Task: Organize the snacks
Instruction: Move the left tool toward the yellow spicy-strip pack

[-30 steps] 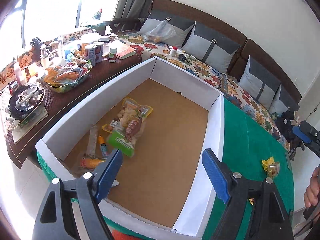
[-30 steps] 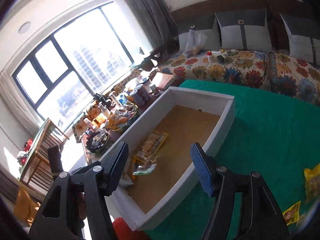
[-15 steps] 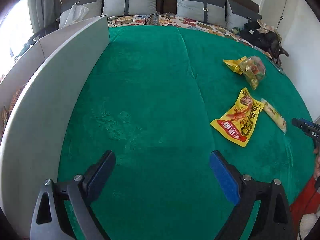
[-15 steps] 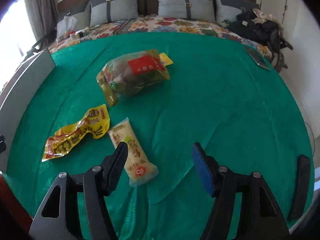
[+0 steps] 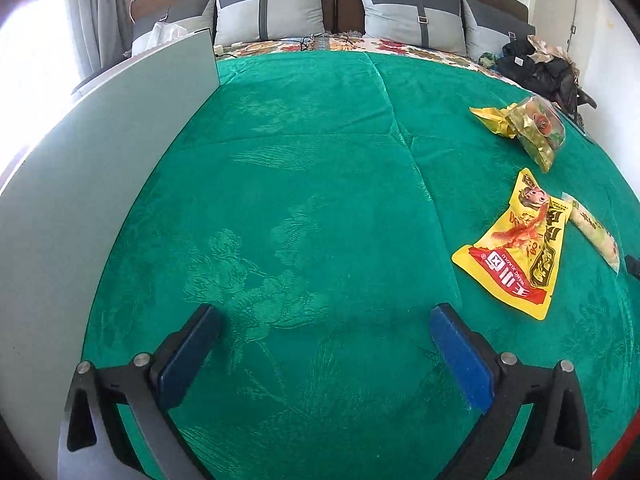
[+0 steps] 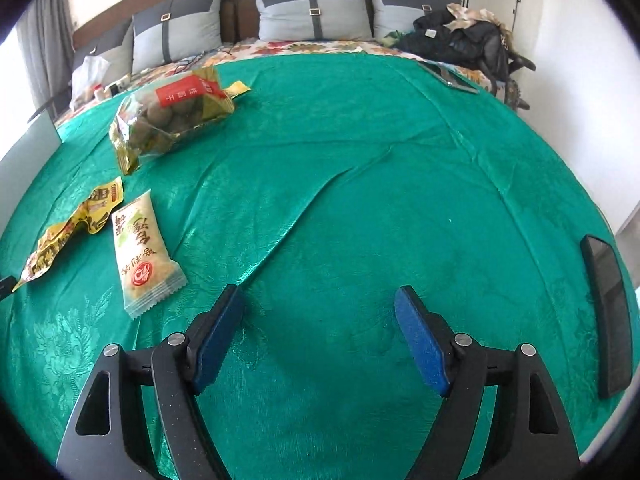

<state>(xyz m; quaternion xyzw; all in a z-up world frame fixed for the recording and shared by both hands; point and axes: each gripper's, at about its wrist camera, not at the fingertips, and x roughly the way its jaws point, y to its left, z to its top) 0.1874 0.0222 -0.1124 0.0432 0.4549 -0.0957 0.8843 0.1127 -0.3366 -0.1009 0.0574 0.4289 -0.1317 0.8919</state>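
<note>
Three snack packs lie on the green cloth (image 5: 304, 184). A flat yellow pack (image 5: 516, 248) lies right of my open, empty left gripper (image 5: 324, 320); it also shows in the right wrist view (image 6: 68, 232). A pale green wafer pack (image 6: 142, 248) lies just left of my open, empty right gripper (image 6: 320, 304), and shows beyond the yellow pack (image 5: 592, 228). A clear bag of round snacks (image 6: 172, 116) lies farther back left, also in the left wrist view (image 5: 532, 128). The white box wall (image 5: 92, 184) stands at the left.
A dark phone (image 6: 608, 320) lies on the cloth at the right. A second dark device (image 6: 450, 76) lies at the far edge. Grey pillows (image 6: 312, 12) and a black bag (image 6: 460, 40) sit on the sofa behind.
Both grippers swung from over the white box to the green cloth a second ago. Since half a second ago both have lowered a little closer to the cloth; both stay open.
</note>
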